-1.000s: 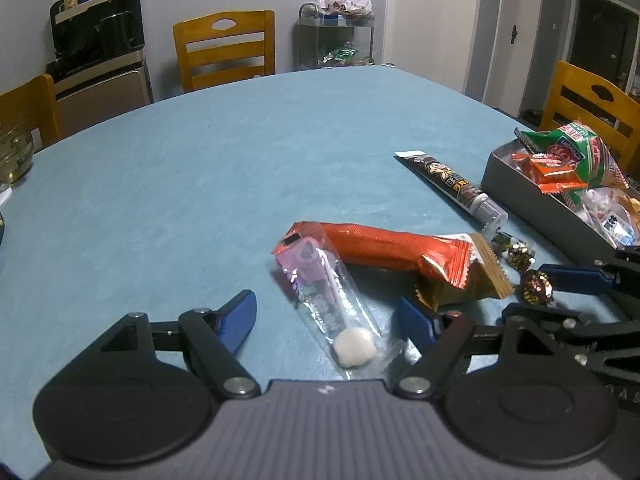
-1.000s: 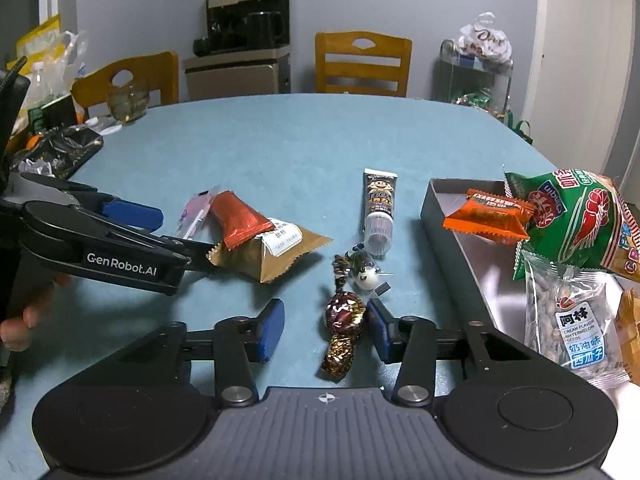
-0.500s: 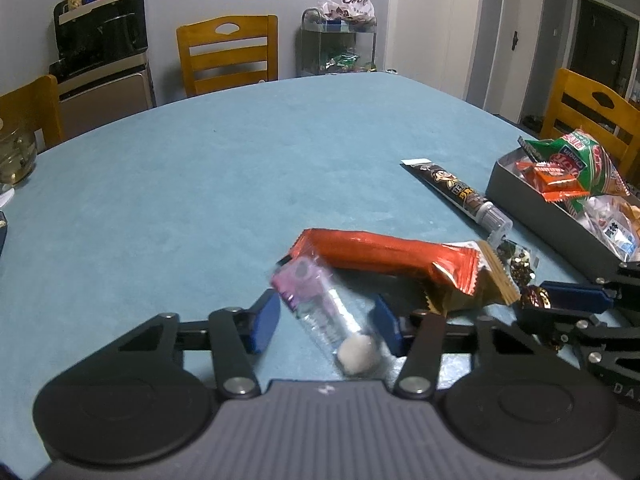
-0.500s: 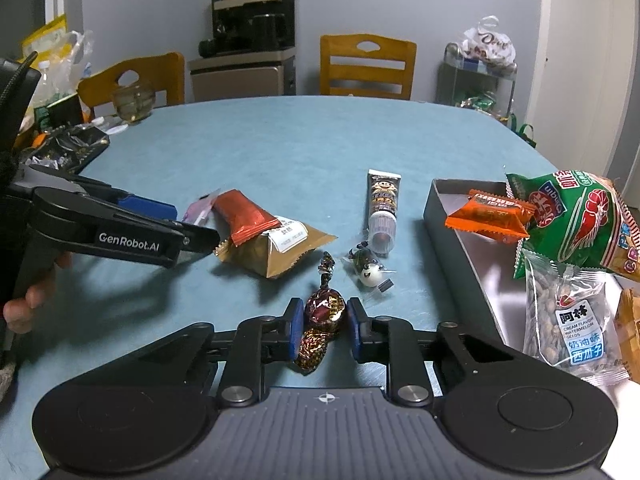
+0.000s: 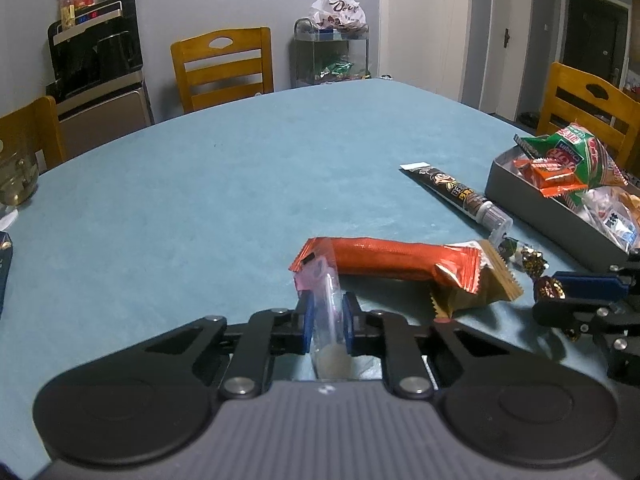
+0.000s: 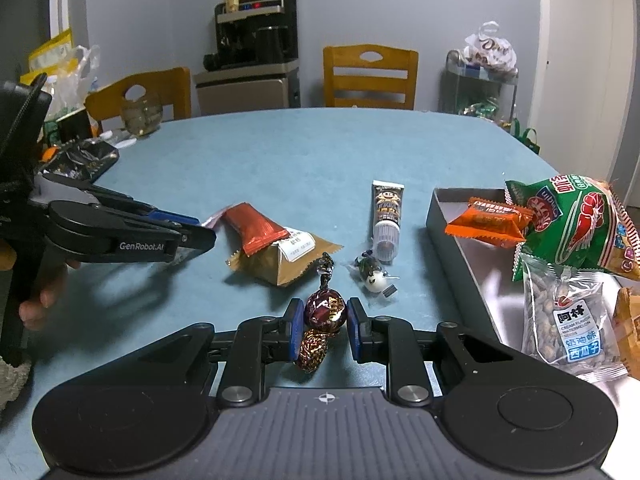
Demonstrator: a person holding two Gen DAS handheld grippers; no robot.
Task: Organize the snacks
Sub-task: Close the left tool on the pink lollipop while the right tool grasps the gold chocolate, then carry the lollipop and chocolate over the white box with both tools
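Observation:
My left gripper is shut on a clear lollipop packet with a pink top, low over the blue table. My right gripper is shut on a dark red foil-wrapped candy; it also shows in the left wrist view. An orange-red bar lies on a gold packet between them. A dark tube and a small clear-wrapped candy lie on the table. The grey tray at right holds a green bag, an orange packet and a seed packet.
Wooden chairs stand around the table. A glass bowl and dark packets sit at the far left. A black dispenser and a wire cart stand by the back wall.
Both grippers closed: the left on the lollipop packet, the right on the foil candy. The left tilted the packet upright between its fingers.

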